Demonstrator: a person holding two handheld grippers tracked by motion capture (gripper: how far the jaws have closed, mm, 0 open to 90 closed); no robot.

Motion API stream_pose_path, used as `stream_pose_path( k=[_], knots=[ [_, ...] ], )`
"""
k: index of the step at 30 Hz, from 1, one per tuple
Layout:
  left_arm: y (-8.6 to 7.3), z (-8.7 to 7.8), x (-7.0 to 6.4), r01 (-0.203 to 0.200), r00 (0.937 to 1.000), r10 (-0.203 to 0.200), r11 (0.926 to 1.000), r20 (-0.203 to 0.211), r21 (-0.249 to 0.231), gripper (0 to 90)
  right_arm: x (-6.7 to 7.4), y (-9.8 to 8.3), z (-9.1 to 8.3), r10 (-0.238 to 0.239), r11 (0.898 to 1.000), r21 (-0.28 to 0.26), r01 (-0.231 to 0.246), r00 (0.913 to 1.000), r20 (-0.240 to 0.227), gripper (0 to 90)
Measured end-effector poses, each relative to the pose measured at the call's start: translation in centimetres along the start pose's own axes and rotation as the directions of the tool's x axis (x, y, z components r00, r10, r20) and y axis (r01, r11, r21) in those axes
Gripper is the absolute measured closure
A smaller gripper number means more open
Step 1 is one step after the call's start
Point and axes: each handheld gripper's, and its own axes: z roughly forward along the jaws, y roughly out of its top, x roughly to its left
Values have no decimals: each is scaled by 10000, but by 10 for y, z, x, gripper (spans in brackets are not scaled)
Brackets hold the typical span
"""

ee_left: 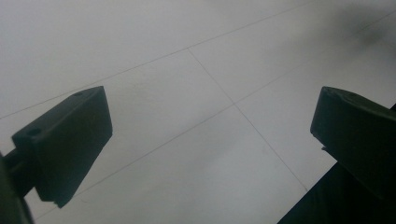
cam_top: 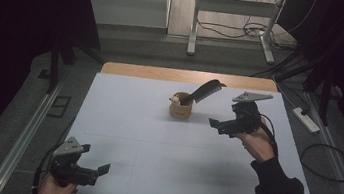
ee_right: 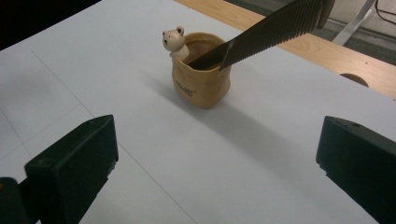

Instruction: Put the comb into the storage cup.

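The right gripper (cam_top: 230,126) hovered with jaws spread and empty, the tan cup (cam_top: 181,107) just ahead of it; a black comb (cam_top: 205,91) leaned in the cup, propped by its rim. The left gripper (cam_top: 91,170) rested apart, released. From the left gripper view, bare tabletop (ee_left: 196,121) lay between its jaws. From the right gripper view, cup (ee_right: 201,79) and comb (ee_right: 266,35) stood ahead; the cup's print was unreadable.

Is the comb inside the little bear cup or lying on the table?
Inside: the comb leans tilted out of the bear cup, handle end down in it.
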Motion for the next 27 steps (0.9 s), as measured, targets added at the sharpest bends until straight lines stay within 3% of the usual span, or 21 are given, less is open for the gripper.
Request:
stream_pose_path(
  k=[27],
  knots=[
    [0, 0, -1, -66, 10000, 66, 10000, -2, -2, 0, 3, -29, -9, 146, 9995, 280, -143, 9998, -113, 0]
  ],
)
